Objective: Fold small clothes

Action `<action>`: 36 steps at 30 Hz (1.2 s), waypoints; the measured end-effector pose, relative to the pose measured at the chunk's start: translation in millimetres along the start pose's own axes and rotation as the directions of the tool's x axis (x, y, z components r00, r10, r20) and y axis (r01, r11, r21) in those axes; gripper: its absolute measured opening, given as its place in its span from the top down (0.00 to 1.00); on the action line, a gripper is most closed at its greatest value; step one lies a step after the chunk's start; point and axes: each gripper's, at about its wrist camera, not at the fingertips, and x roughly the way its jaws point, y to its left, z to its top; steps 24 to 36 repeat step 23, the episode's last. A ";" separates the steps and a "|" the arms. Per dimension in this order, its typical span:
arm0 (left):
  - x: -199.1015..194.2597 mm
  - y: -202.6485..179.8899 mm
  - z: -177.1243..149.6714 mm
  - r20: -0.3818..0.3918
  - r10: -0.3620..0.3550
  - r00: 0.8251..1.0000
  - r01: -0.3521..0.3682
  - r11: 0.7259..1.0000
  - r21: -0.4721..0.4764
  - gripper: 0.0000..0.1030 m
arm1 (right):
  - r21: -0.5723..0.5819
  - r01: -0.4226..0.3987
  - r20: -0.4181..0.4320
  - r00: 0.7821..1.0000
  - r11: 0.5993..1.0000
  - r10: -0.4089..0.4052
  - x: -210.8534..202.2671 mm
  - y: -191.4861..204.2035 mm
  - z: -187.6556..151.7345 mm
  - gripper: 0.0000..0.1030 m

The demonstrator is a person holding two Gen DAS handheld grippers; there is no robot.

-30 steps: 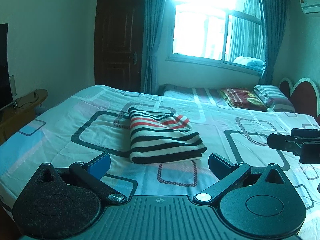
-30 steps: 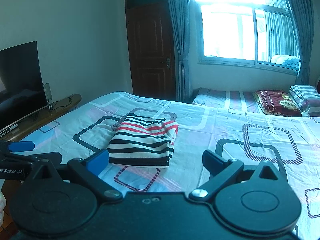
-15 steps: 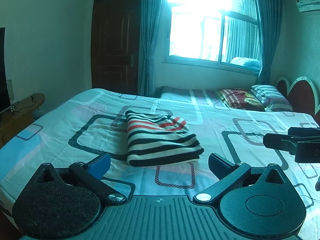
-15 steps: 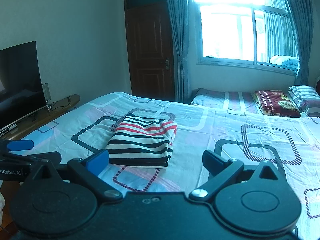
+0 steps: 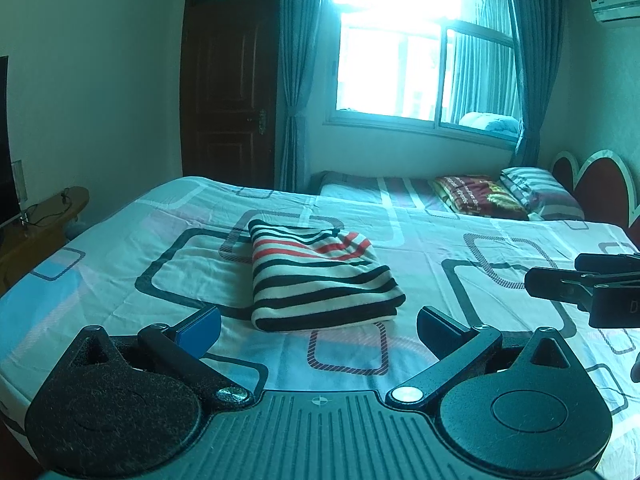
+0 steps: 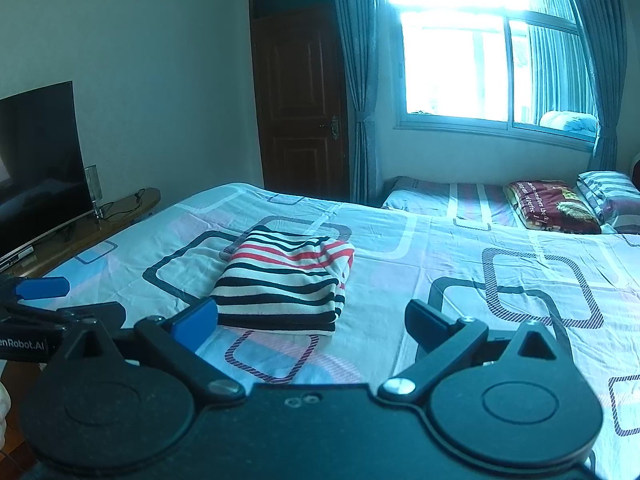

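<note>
On the bed (image 5: 120,264), just ahead of both my tools, the striped garment (image 5: 316,276) lies as a compact folded stack, edges fairly square. My left tool (image 5: 318,326) and right tool (image 6: 310,320) hover short of it, jaws spread wide, gripping nothing. I judge the folding step finished; next comes either setting this piece aside or fetching another, though no other loose clothing shows nearby.
</note>
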 end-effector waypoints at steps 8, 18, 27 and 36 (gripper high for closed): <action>-1.1 -5.4 -0.4 0.002 -0.005 1.000 0.005 1.000 0.001 0.00 | -0.001 -0.002 0.000 1.000 1.000 0.002 -1.8 -1.8 -3.6 0.03; -2.1 -6.4 0.3 0.021 -0.033 0.999 0.033 0.999 -0.002 0.00 | -0.008 -0.006 0.004 1.000 1.000 0.006 -3.9 -5.5 -3.3 0.03; -5.6 -5.4 -1.1 0.035 -0.040 0.999 0.041 0.999 -0.032 0.00 | -0.016 -0.006 0.005 1.000 1.000 0.006 -3.3 -7.3 -2.7 0.03; -5.6 -5.4 -1.1 0.035 -0.040 0.999 0.041 0.999 -0.032 0.00 | -0.016 -0.006 0.005 1.000 1.000 0.006 -3.3 -7.3 -2.7 0.03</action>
